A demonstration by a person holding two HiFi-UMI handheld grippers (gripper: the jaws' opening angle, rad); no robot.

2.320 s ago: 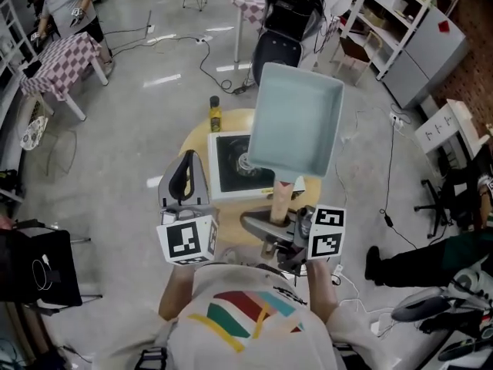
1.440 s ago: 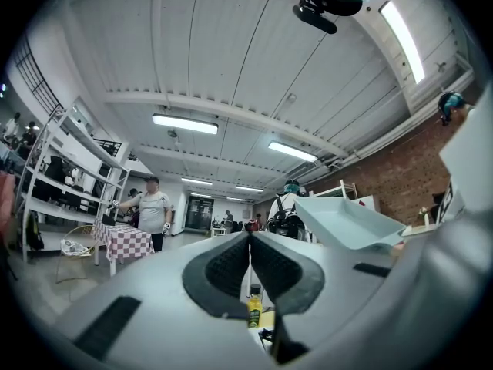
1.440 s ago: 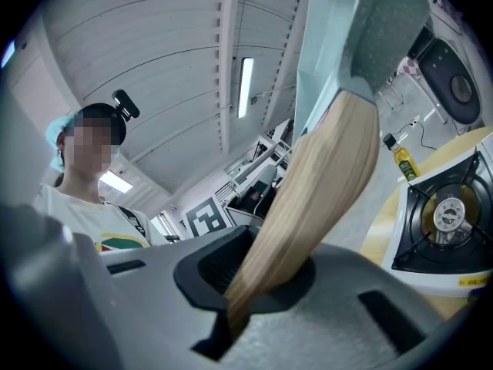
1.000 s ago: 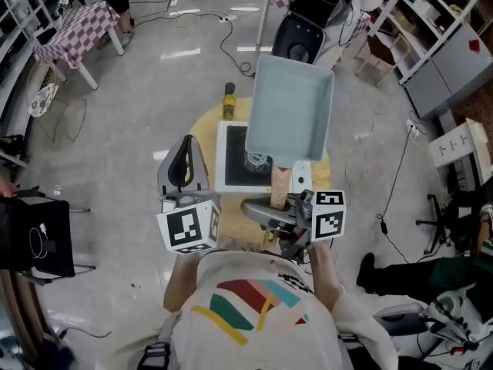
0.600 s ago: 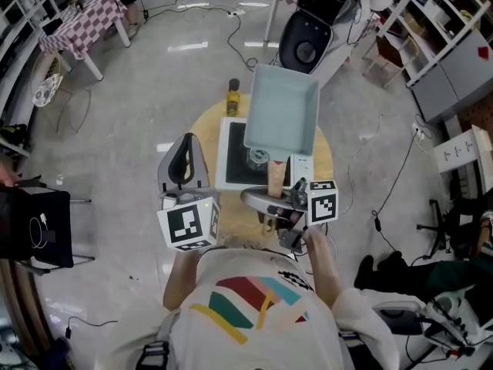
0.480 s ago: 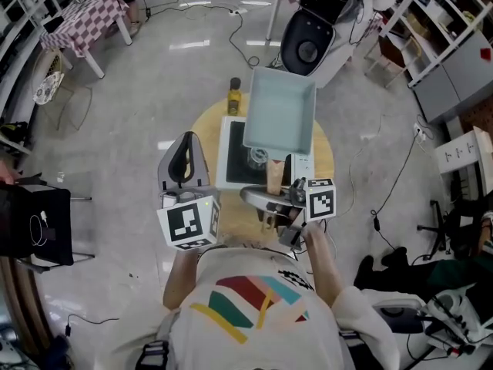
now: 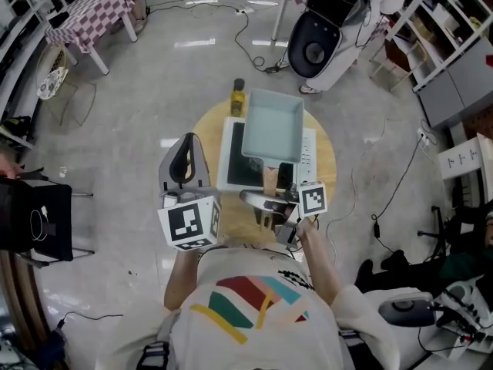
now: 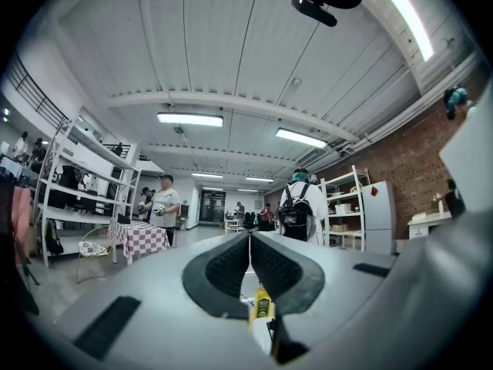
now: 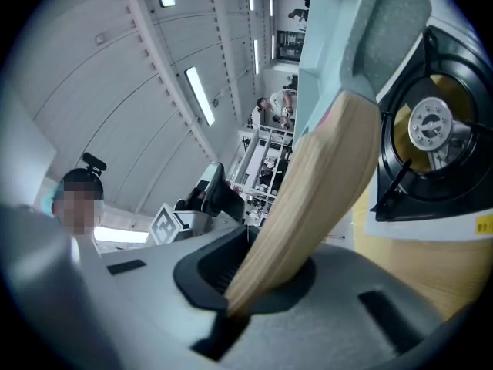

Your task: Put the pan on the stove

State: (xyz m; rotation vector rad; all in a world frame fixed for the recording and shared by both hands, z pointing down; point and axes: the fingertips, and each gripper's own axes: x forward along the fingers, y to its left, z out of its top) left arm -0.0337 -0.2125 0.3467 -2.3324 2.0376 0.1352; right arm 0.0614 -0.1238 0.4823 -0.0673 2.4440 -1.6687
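A pale teal square pan (image 7: 273,135) with a wooden handle (image 7: 269,182) hangs low over the white stove (image 7: 306,154) on the round wooden table (image 7: 327,168). My right gripper (image 7: 271,204) is shut on the handle's end; in the right gripper view the handle (image 9: 316,191) runs up from the jaws to the pan (image 9: 362,45), with the black burner (image 9: 431,129) beside it. My left gripper (image 7: 185,177) is shut and empty, held left of the table, its jaws (image 8: 249,264) pressed together.
A yellow bottle (image 7: 237,97) stands at the table's far edge, also seen as a yellow bottle (image 8: 262,303) in the left gripper view. A checked table (image 7: 85,18) stands at the far left, shelves (image 7: 431,21) at the right, cables on the floor.
The pan has come down and away from me, from high and tilted to level and low over the stove. The right gripper moved forward with it. The left gripper stayed put.
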